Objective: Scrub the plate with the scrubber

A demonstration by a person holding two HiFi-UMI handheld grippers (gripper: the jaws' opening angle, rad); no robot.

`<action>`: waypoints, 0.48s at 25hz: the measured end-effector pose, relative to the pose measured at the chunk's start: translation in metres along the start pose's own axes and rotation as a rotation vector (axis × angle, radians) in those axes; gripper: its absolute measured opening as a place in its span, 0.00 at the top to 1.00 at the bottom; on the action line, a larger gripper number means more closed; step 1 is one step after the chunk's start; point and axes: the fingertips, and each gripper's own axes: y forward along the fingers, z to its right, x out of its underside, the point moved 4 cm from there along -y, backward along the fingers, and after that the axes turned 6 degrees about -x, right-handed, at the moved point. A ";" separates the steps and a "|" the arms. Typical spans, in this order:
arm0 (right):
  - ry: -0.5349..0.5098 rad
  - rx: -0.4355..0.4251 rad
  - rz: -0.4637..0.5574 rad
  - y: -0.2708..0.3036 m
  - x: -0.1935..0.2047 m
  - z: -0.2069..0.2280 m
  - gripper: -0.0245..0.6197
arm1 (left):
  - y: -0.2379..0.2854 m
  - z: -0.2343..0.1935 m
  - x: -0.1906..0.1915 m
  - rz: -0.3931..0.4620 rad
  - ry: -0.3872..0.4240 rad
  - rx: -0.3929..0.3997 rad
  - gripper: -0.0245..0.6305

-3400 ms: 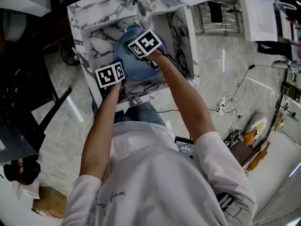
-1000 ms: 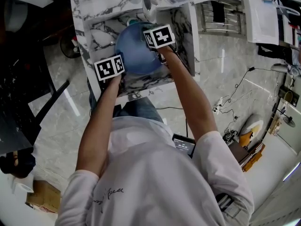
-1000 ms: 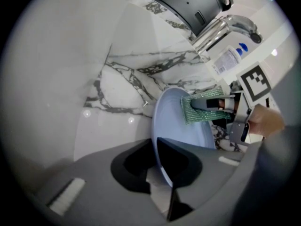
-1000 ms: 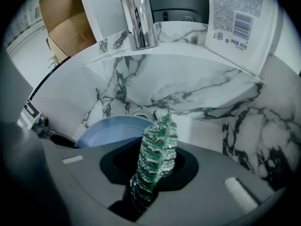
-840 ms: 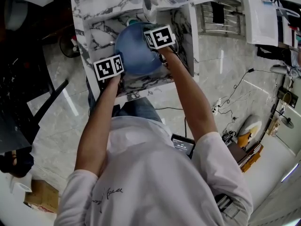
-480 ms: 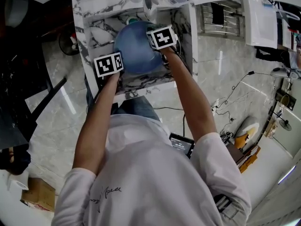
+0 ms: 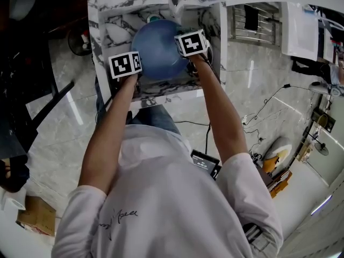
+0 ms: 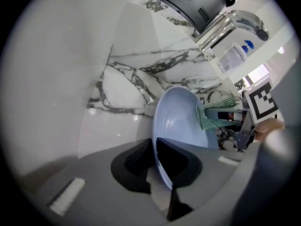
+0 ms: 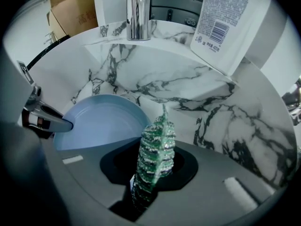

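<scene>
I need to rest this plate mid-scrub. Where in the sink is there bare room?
Bare marble lies left of the plate, out to the sink wall, and right of the scrubber, below the bottle. It is crowded in the middle, where the left gripper clamps the plate's rim and the right gripper holds the scrubber, and under the faucet.

A white marble sink (image 7: 109,32) with dark veins is filling the middle. A chrome faucet (image 9: 138,11) is standing at its back rim, a white labelled bottle (image 9: 230,22) leaning near it. A cardboard box (image 9: 71,11) is sitting beyond the rim. Cables (image 7: 264,109) are trailing across the glossy floor (image 7: 70,138).
</scene>
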 end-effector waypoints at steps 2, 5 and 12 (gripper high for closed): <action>0.003 0.004 -0.003 0.000 0.003 0.001 0.87 | 0.000 0.000 0.000 0.000 -0.002 0.000 0.82; 0.031 0.014 -0.022 -0.002 0.007 0.004 0.87 | 0.000 -0.001 0.001 0.003 -0.003 0.008 0.82; 0.056 0.037 -0.071 -0.003 0.013 0.005 0.87 | 0.001 -0.001 -0.001 0.010 0.003 0.013 0.82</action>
